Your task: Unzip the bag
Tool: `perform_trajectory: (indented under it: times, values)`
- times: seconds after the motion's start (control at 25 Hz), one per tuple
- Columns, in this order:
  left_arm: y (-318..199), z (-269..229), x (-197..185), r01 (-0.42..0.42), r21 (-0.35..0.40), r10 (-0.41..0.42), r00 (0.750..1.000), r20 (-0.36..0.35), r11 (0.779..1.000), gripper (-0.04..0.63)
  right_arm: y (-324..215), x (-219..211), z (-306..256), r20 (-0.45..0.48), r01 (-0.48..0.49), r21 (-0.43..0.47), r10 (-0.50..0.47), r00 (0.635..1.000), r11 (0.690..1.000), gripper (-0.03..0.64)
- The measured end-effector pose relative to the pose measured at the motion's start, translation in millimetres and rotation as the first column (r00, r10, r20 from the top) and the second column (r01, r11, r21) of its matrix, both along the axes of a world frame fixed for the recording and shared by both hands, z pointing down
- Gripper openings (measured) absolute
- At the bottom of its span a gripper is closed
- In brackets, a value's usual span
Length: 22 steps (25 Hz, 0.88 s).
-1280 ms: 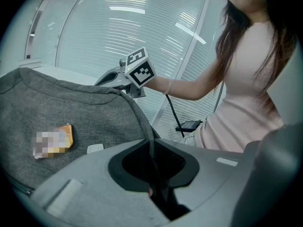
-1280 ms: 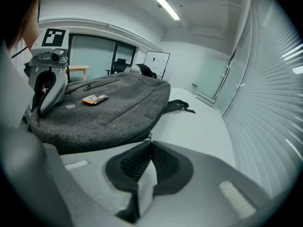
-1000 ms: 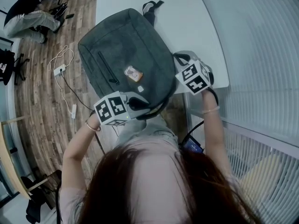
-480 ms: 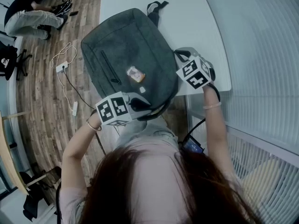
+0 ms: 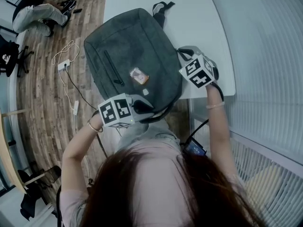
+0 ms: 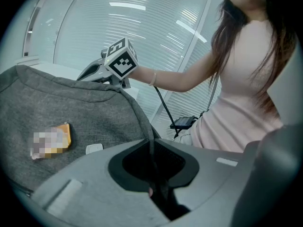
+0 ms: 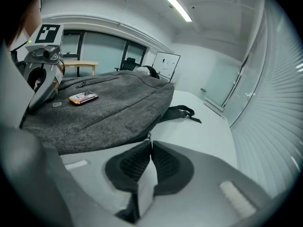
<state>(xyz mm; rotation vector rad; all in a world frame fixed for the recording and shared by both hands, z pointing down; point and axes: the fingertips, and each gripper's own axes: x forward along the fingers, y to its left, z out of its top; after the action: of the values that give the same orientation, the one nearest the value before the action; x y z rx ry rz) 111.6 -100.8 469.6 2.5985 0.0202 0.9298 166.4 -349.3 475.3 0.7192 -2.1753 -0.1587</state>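
While angled down, left claw (image 6: 151,145) clamps bag (image 6: 71,103) (edge).

This is an office, open-plan and modern in look. A long white table (image 5: 201,18) stands on a wood-plank floor (image 5: 40,110), where a power strip (image 5: 62,66) lies with its cable trailing. Black swivel chairs (image 5: 10,56) stand about the floor, and a person (image 5: 40,15) sits at the far edge of the head view. One side of the room is a wall of pale horizontal slats (image 5: 265,51), like blinds on a large window. The right gripper view shows glazed partitions (image 7: 102,51) in dark frames, a wooden desk (image 7: 79,63) before them, a whiteboard (image 7: 166,66) with drawings, and a strip light (image 7: 176,5) in a plain white ceiling.
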Motion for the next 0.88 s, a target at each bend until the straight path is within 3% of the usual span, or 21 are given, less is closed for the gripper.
perform_trajectory:
  times: [0.88]
  values:
    - [0.3,1.7,-0.2,-0.018,-0.007,0.018,1.000,0.017,1.000,0.038,-18.3,-9.1,0.0,-0.020,0.020,0.037,-0.019,1.000,0.999,0.031]
